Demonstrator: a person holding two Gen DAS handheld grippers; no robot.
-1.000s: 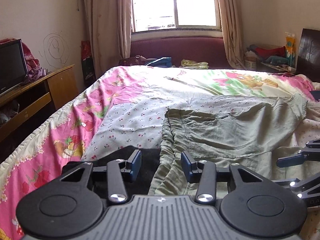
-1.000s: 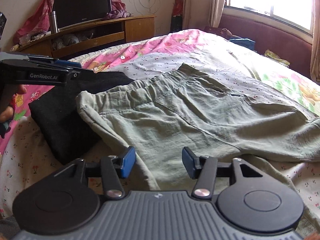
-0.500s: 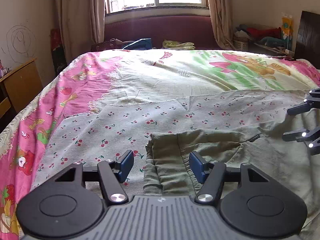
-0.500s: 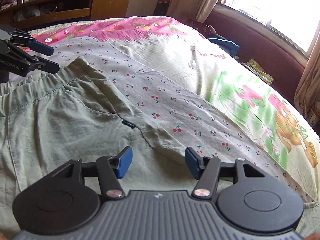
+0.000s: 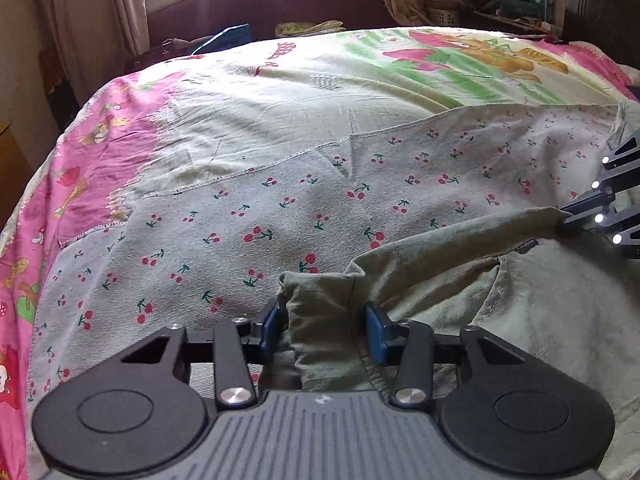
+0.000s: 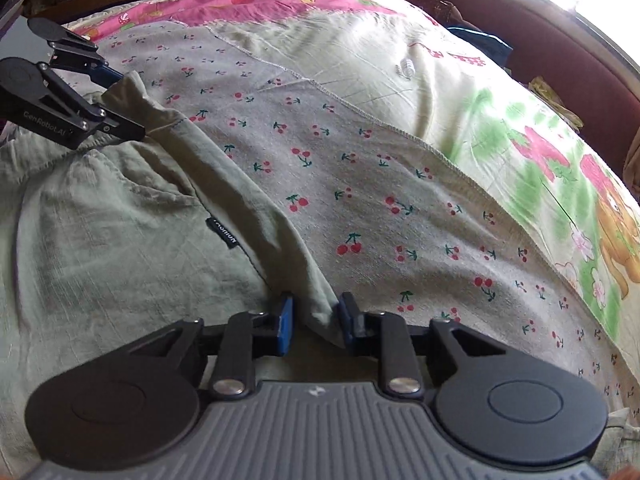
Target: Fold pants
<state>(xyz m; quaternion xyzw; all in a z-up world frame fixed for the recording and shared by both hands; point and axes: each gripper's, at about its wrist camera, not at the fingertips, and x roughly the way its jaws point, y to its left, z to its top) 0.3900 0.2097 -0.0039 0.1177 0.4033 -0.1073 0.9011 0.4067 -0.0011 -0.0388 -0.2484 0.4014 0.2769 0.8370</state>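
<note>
While crinkled pants bunch (soft cotton) | left tool clamped | right tool clamped

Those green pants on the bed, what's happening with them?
A person is folding the green pants, using handheld tongs in each hand. The left tongs straddle a bunched corner at the waistband; the right tongs straddle the same far edge farther along. Both sit around the cloth on the cherry-print sheet, apparently about to lift it.
</note>
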